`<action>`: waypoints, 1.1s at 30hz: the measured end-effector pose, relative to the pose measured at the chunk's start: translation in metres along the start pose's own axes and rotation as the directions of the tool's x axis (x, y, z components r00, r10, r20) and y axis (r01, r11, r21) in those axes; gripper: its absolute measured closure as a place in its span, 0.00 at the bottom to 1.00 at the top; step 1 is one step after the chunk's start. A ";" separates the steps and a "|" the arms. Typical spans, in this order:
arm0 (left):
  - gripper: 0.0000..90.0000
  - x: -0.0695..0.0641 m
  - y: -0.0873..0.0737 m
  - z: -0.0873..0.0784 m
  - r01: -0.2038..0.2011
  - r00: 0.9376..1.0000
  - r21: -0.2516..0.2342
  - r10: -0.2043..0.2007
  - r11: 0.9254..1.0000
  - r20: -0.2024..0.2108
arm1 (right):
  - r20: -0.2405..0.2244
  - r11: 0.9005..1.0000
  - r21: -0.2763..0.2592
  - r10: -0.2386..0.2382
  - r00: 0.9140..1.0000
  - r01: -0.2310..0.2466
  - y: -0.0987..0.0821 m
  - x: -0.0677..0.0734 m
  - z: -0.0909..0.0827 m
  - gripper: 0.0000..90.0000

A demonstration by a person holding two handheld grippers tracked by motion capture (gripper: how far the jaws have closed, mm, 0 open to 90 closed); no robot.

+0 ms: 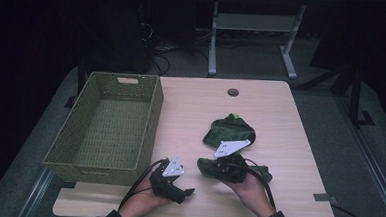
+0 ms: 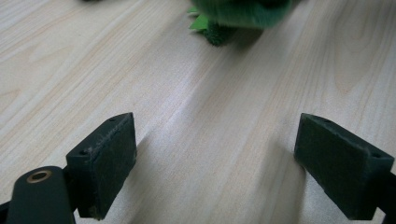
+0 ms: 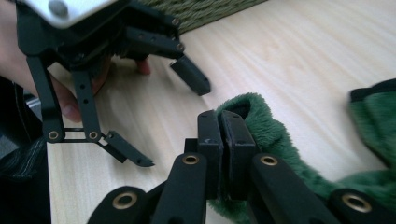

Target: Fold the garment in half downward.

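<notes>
The right gripper (image 1: 230, 166) is near the front of the desk (image 1: 190, 113), a bit right of the middle. Its fingers (image 3: 209, 140) are pressed together on the fuzzy green cloth (image 3: 275, 140). In the right gripper view a fold of the cloth's edge sticks up just past the fingertips, and the rest of the cloth hangs off to the right and below the fingers. The pinched bit is very thin, so the two fingers look almost like they touch.

In the high view the green cloth (image 1: 208, 167) is a dark lump under and around the right gripper. It stretches sideways across the desk, from a rounded end at the left to a thin end at the right (image 1: 264, 170). So its long way runs left to right.

A second green cloth (image 1: 229, 130) lies flat on the desk just behind the right gripper, farther from the person. It has a small bright green tip at its far edge.

The left gripper (image 1: 177, 185) sits near the front edge of the desk, left of the right gripper and apart from it. Its fingers (image 2: 105, 161) are wide apart with bare desk between them. They point toward the cloth, which sits blurry at the top of the left gripper view.

A woven green basket (image 1: 153, 116) stands on the left part of the desk.
</notes>
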State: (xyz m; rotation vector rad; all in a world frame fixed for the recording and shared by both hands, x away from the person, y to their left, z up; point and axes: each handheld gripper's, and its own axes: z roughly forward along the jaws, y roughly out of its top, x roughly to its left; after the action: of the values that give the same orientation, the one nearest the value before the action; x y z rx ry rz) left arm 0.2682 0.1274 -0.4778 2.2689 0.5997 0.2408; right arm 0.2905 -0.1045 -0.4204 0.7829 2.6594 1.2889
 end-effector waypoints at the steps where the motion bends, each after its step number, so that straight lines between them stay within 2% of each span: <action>1: 0.14 0.000 0.000 0.000 -0.007 1.000 0.006 0.007 1.000 0.000 | 0.007 1.000 -0.006 -0.001 1.000 0.001 0.000 -0.002 -0.003 0.97; 7: 0.14 0.001 0.000 0.000 -0.009 1.000 0.005 0.009 1.000 -0.002 | 0.058 0.999 -0.033 0.017 0.998 -0.015 -0.001 -0.015 -0.025 0.96; 14: 0.14 0.001 0.001 0.000 -0.010 1.000 0.004 0.010 1.000 -0.003 | 0.104 0.997 -0.045 0.061 0.993 -0.056 -0.015 -0.030 -0.044 0.96; 20: 0.14 0.001 0.001 0.000 -0.010 1.000 0.004 0.010 1.000 -0.003 | 0.141 0.995 -0.016 0.098 0.985 -0.097 -0.032 -0.042 -0.051 0.93; 22: 0.14 0.001 0.001 0.000 -0.012 1.000 0.003 0.012 1.000 -0.004 | 0.173 0.994 0.008 0.109 0.979 -0.112 -0.037 -0.045 -0.054 0.92; 24: 0.14 0.001 0.001 0.000 -0.009 1.000 0.006 0.010 1.000 -0.002 | 0.178 0.992 0.005 0.125 0.976 -0.128 -0.042 -0.048 -0.058 0.92; 28: 0.14 0.000 0.001 0.000 -0.009 1.000 0.005 0.009 1.000 -0.001 | 0.210 0.989 0.030 0.137 0.968 -0.147 -0.052 -0.054 -0.061 0.91; 33: 0.14 0.001 0.001 0.001 -0.009 1.000 0.001 0.009 1.000 -0.004 | 0.209 0.992 -0.028 0.127 0.970 -0.123 -0.046 -0.053 -0.069 0.95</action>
State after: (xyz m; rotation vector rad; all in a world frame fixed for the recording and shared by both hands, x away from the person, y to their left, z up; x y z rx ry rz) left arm 0.2692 0.1268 -0.4777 2.2726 0.5924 0.2495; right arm 0.2978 -0.2025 -0.4179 1.0377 2.4656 1.1764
